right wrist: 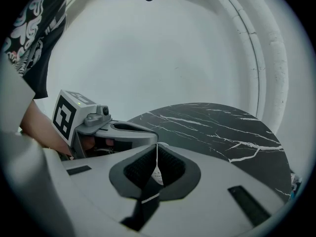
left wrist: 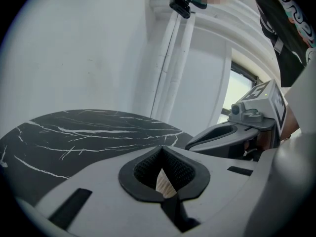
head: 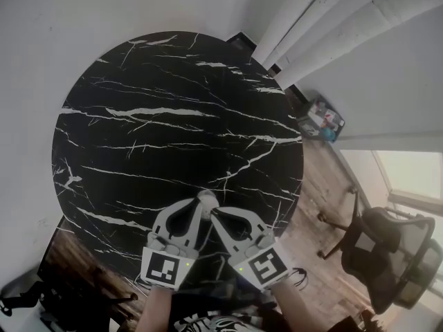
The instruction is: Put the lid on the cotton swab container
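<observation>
Both grippers meet over the near edge of the round black marble table (head: 173,123). A small white object (head: 206,198) shows where their tips come together. My left gripper (head: 199,206) is shut on a ribbed, off-white piece, apparently the cotton swab container (left wrist: 165,185), which is wedged deep between its pads. The right gripper (head: 216,213) is shut on a thin white piece seen edge-on, apparently the lid (right wrist: 157,171). The right gripper (left wrist: 232,137) lies close alongside in the left gripper view. The left gripper (right wrist: 113,132) lies close alongside in the right gripper view. Most of both objects is hidden by the jaws.
White walls stand behind the table, with white curtain folds (head: 325,19) at the far right. On the wooden floor to the right are a black office chair (head: 387,254) and a small box of items (head: 324,120). A dark stand (head: 62,282) sits below the table's left edge.
</observation>
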